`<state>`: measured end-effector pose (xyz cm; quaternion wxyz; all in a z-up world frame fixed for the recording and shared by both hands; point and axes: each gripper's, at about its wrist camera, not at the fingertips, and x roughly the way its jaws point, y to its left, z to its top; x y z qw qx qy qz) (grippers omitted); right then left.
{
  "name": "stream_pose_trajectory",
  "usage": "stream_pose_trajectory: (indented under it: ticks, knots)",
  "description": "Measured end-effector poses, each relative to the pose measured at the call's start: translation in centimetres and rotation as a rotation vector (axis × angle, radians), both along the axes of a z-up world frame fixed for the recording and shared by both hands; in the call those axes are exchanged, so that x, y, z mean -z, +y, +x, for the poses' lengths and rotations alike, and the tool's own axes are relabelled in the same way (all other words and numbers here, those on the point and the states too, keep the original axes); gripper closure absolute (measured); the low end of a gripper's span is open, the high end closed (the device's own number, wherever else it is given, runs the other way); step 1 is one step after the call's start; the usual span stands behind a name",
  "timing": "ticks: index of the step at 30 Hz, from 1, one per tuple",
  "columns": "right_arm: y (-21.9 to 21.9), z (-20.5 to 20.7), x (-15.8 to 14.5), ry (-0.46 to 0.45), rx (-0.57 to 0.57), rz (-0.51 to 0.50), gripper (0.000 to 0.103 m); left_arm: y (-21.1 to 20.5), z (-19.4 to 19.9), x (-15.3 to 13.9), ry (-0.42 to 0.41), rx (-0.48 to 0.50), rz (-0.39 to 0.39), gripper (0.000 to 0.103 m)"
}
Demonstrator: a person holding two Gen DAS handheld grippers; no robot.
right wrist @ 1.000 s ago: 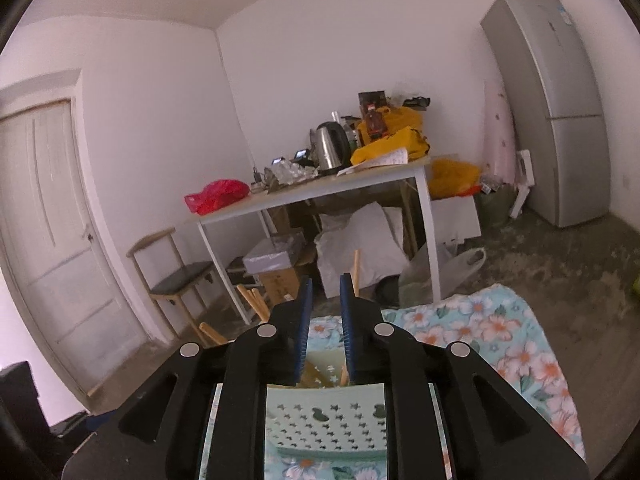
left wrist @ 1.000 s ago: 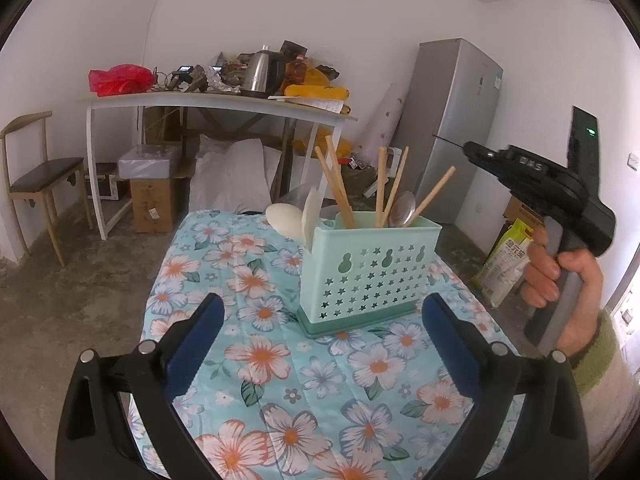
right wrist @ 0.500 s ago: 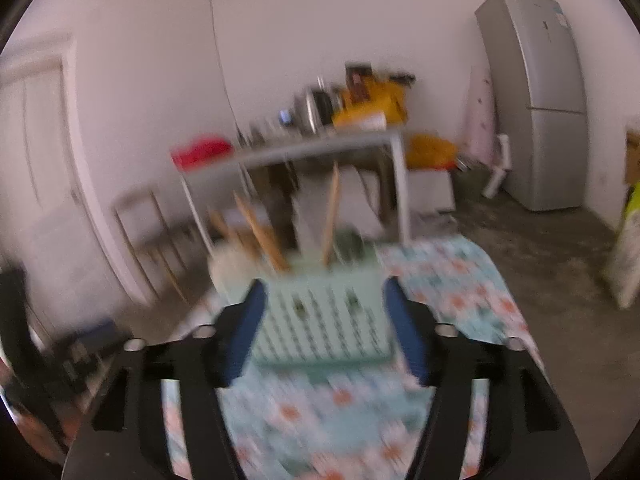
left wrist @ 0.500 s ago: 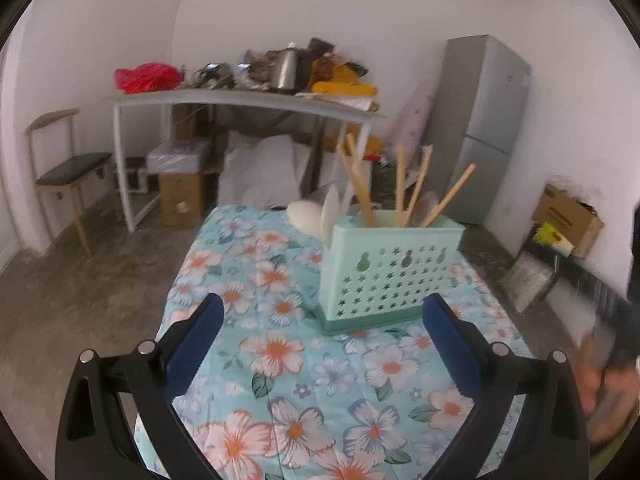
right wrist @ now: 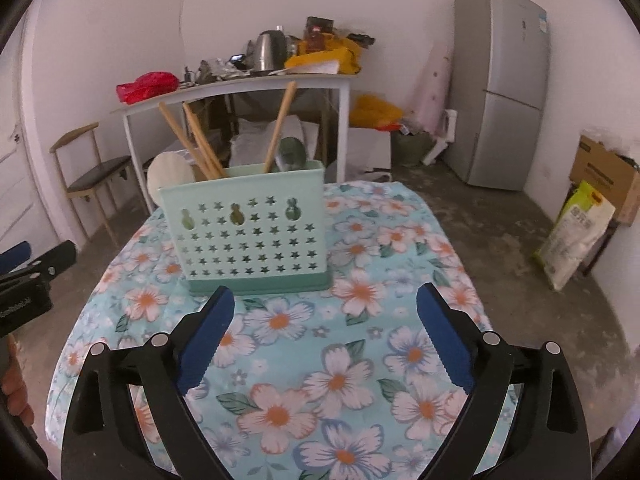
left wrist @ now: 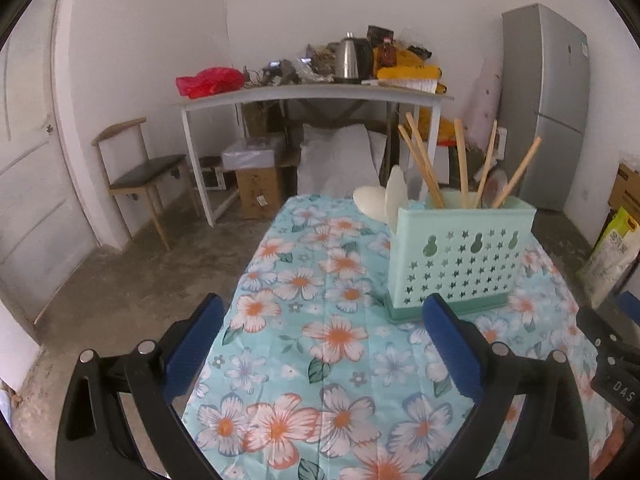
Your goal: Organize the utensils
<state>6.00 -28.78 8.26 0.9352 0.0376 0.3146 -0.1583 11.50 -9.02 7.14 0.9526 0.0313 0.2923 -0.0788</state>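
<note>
— Caddy (right wrist: 244, 236) contents partly hidden: we cannot see the utensils' lower ends behind its star-punched mint wall.

— We count five wooden sticks (left wrist: 424, 168), two pale spoons (left wrist: 396, 196) and a metal spoon (right wrist: 292, 154); it stands upright on the floral tablecloth (right wrist: 340, 344).

— Our right gripper (right wrist: 326, 336) is opening, empty; our left gripper (left wrist: 320, 340) gapes empty too.

Mint-green plastic utensil caddy (right wrist: 248, 232), star and gourd cut-outs in its front wall, stands upright on the flowered cloth just beyond the right tongs' (right wrist: 324, 332) blue tips, slightly left of their gap; from the left tongs (left wrist: 320, 340) it sits ahead, to the right. Wooden chopsticks (left wrist: 424, 164) lean out of it at varied angles. A pale flat spoon head (right wrist: 170, 178) protrudes at its left end, a metal spoon bowl (right wrist: 292, 154) near the right.
</note>
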Motion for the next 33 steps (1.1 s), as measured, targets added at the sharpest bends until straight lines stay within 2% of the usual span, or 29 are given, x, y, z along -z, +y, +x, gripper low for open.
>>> stream_pose_trajectory:
  ticks: [5, 11, 14, 33]
  knots:
    - [-0.3, -0.3, -0.3, -0.005, 0.023, -0.016, 0.013, 0.4, -0.7, -0.6, -0.036, -0.019, -0.026, 0.006]
    - [-0.6, -0.4, -0.4, -0.003, 0.036, -0.013, 0.013, -0.4, -0.6, -0.7, -0.051, -0.059, 0.101, 0.006]
    - [-0.6, -0.4, -0.4, -0.003, 0.035, -0.014, 0.013, -0.5, -0.6, -0.7, -0.060, -0.060, 0.125, 0.006]
    - [-0.4, -0.2, -0.1, 0.010, 0.023, -0.018, 0.013, 0.6, 0.4, -0.1, 0.004, -0.139, 0.092, 0.006]
